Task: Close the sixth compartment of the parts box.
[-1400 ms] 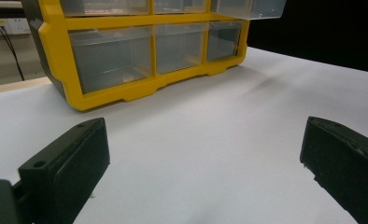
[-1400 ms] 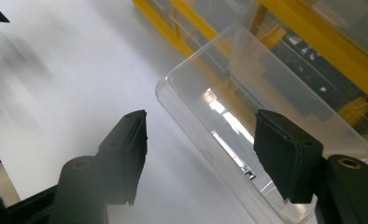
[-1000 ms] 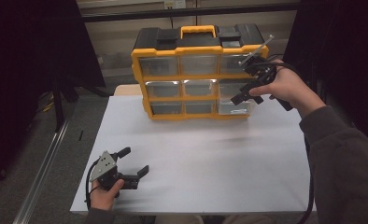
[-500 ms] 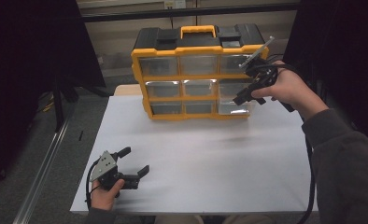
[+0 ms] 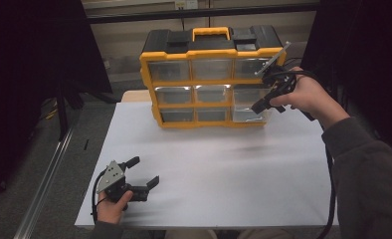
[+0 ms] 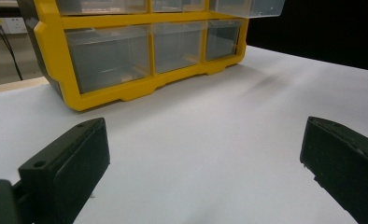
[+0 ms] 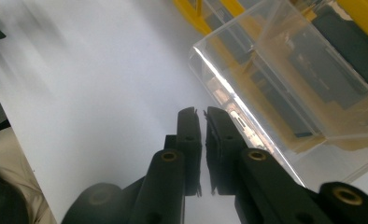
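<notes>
Right gripper view: right gripper (image 7: 201,116), just closed on nothing, beside the pulled-out clear drawer's (image 7: 285,84) front edge.

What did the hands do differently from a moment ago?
The right gripper has just been closing its jaws and now has them nearly together beside the pulled-out clear drawer, with nothing visible between them. The left gripper stayed open near the front of the white table, and the yellow organizer did not move.
</notes>
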Tool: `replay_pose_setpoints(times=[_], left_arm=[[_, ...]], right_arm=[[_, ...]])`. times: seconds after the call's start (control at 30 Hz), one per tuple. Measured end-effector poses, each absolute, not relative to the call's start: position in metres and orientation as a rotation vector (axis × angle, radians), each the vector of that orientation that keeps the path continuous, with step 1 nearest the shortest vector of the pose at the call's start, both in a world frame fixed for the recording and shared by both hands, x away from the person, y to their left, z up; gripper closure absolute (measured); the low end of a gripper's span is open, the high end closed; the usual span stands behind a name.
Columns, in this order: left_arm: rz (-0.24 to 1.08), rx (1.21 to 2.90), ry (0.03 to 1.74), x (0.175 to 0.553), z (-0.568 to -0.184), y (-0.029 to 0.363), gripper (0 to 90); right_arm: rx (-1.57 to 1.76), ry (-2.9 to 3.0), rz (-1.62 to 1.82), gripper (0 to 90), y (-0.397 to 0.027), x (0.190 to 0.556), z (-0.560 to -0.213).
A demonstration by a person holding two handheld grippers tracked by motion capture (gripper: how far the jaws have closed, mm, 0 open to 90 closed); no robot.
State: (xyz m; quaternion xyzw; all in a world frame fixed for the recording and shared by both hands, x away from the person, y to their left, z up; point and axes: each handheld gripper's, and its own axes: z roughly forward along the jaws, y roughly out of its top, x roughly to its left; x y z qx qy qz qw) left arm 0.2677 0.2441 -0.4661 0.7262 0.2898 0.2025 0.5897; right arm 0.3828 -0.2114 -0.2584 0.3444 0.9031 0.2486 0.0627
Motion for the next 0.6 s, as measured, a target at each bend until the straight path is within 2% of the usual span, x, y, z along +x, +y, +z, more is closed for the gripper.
replay_pose_setpoints(times=[0.27,0.6], left_arm=[[0.471,1.693,0.675,0.268,-0.466,0.244,1.5],[0.454,1.684,0.666,0.269,-0.467,0.242,1.5]], right_arm=[[1.021,2.743,0.712,90.0,-0.210,0.383,-0.261],[0.952,2.780,0.661,90.0,-0.207,0.381,-0.270]])
